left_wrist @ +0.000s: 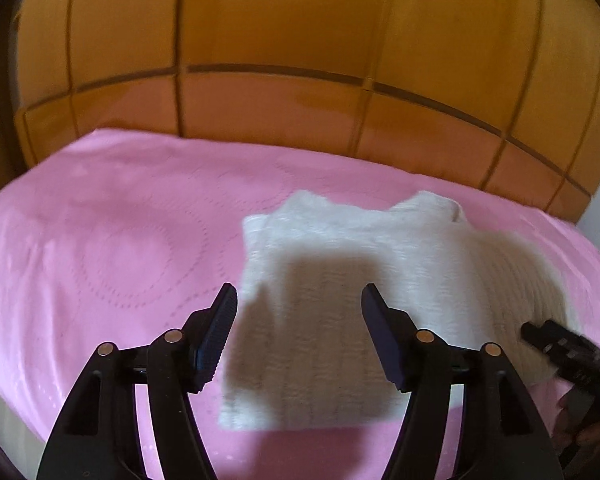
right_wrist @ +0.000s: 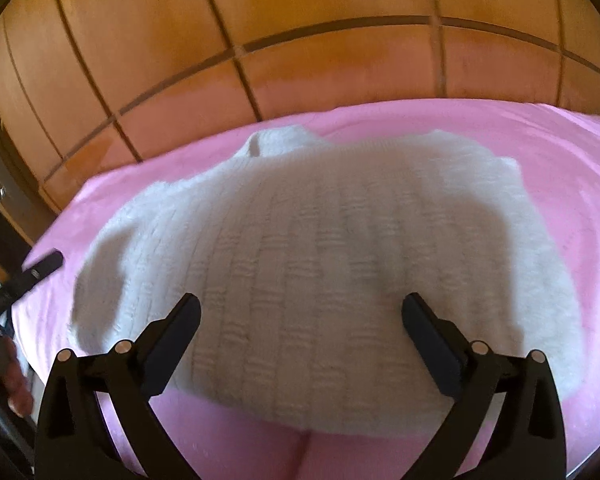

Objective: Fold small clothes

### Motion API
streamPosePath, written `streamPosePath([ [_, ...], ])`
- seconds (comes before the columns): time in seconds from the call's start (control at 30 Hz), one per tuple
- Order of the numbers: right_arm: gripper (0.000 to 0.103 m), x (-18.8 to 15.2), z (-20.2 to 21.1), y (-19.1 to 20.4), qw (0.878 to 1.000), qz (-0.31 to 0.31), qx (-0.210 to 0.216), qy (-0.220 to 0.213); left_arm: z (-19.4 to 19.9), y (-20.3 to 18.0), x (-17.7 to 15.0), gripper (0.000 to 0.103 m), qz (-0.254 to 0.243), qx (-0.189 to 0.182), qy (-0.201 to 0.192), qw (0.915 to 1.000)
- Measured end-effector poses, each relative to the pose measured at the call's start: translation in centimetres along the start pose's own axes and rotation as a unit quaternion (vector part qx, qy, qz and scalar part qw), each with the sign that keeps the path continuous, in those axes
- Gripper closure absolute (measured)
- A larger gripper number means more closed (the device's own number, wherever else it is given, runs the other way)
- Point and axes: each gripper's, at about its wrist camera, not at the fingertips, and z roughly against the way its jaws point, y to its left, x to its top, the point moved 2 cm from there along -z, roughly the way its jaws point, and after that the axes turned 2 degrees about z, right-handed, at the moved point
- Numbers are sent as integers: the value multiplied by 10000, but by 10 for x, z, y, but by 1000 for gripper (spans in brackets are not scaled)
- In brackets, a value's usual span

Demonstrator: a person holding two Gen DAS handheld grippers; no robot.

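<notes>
You are looking at a cream-white knitted sweater, its surface ribbed in vertical columns broken by short horizontal ridges, with a greyish shadow darkening its middle. It lies on a bright pink bedspread stitched with faint dotted rings, one inside another. Behind the bed stands an orange-brown wooden wardrobe, its panels divided by thin darker brown lines into a grid. Your left gripper is matte black, with dark blue, finely ridged pads and small copper-coloured round rivets on its arms. Your right gripper is the same black, with the same pale copper rivets
</notes>
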Motion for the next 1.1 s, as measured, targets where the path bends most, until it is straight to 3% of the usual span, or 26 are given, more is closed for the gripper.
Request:
streamPosePath([
  [0.27,3,26,16,-59,9945,-616,-768,-362,-5,-14,-5,39,-301,-8,3,9995],
  [0.4,6,37,7,-69,9914,-545,-1126,-391,-8,-12,-6,39,-255,40,61,9996],
  [0.5,13,41,-9,-80,9897,-535,-1307,-215,-14,-8,-7,39,-218,93,121,9996],
  [0.6,13,36,-32,-105,9861,-825,-1438,148,-22,-5,-10,39,-200,123,215,9995],
  [0.7,12,28,-40,-126,9849,-1348,-1070,164,-29,-4,-13,39,-185,180,348,9991],
  [1.0,2,19,-8,-137,9832,-1617,-845,-7,-24,-11,-16,39,-282,78,310,9991],
  [1.1,2,10,3,-152,9810,-1867,-535,22,-21,-15,-16,39,-288,38,290,9992],
])
